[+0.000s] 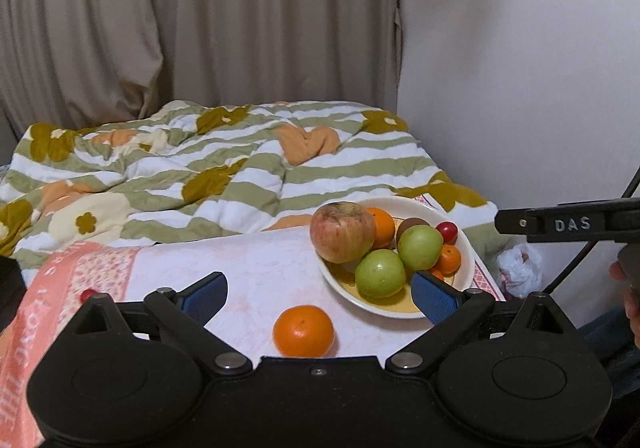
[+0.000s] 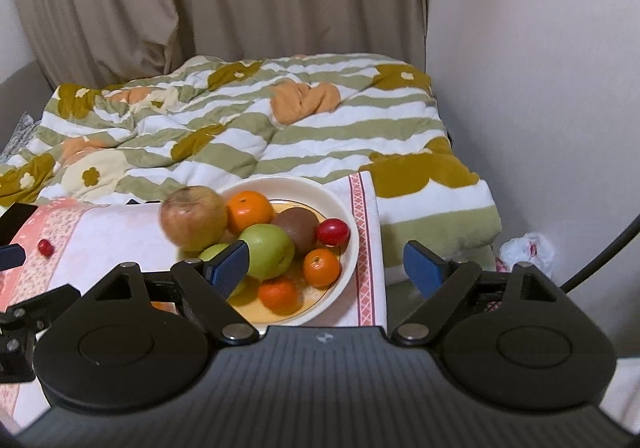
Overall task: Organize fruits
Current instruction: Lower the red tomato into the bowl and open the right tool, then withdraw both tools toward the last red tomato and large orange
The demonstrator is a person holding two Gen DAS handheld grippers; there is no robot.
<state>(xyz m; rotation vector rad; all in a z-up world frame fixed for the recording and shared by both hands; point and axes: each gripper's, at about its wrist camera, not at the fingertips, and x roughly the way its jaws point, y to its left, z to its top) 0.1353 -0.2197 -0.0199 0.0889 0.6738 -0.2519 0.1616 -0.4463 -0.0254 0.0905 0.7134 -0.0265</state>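
Note:
A white bowl (image 1: 416, 206) (image 2: 348, 216) on the pink tablecloth holds a reddish apple (image 1: 343, 232) (image 2: 194, 218), two green apples (image 1: 380, 273) (image 2: 268, 250), an orange (image 2: 250, 210), a kiwi (image 2: 300, 224), a small red fruit (image 2: 332, 232) and small mandarins (image 2: 321, 267). A loose orange (image 1: 303, 331) lies on the cloth left of the bowl, between the wide-apart fingers of my left gripper (image 1: 320, 296), untouched. My right gripper (image 2: 326, 270) hovers open over the bowl's near side, holding nothing. Another small red fruit (image 1: 89, 294) (image 2: 45, 247) lies far left.
A striped flowered quilt (image 1: 240, 168) covers the bed behind the table, with curtains (image 1: 200, 28) beyond and a wall at right. A white plastic bag (image 2: 524, 252) lies on the floor past the table's right edge. A hand (image 1: 630, 296) shows at the right.

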